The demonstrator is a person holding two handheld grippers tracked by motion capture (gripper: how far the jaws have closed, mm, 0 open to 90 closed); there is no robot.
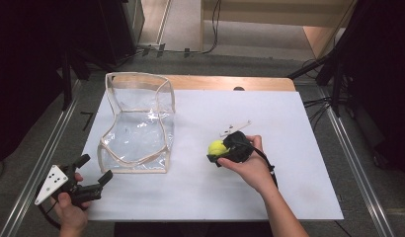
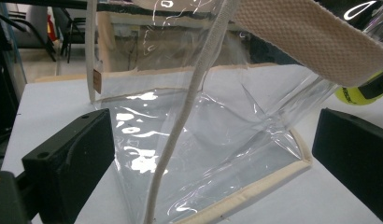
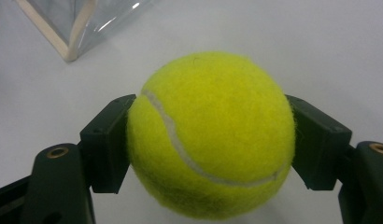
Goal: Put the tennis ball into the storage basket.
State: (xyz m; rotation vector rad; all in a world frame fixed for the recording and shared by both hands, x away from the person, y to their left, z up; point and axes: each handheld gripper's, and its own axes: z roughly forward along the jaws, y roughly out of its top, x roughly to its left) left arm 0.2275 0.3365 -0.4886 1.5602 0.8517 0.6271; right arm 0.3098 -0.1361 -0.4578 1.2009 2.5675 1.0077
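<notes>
At the near left corner of the worktop [image 1: 200, 197], the left gripper [image 1: 94, 170] sits low in the person's hand with its fingers [image 2: 70, 158] spread wide and holding nothing; in the left gripper view they frame the near bottom edge of the clear bag [image 1: 139, 123] without touching it.

Further in, right of the middle, the right gripper [image 1: 216, 154] has its fingers [image 3: 108, 144] pinching the tennis ball [image 3: 210, 135] across its widest part, one pad on each side, and the ball looks lifted just off the white surface. The ball should be light and springy, with a fuzzy felt skin that grips well, so a squeeze across the middle as shown seems the safe hold (a pinch nearer the top or bottom would likely let it pop out).

Beyond the left gripper, toward the far left corner, the clear bag stands with its mouth open upward. Its thin plastic walls look floppy and slick, sagging between the cream fabric trim. That trim, or the woven strap [image 2: 301, 42] seen close in the left gripper view, is probably the firmest place to take hold and steady the opening.
</notes>
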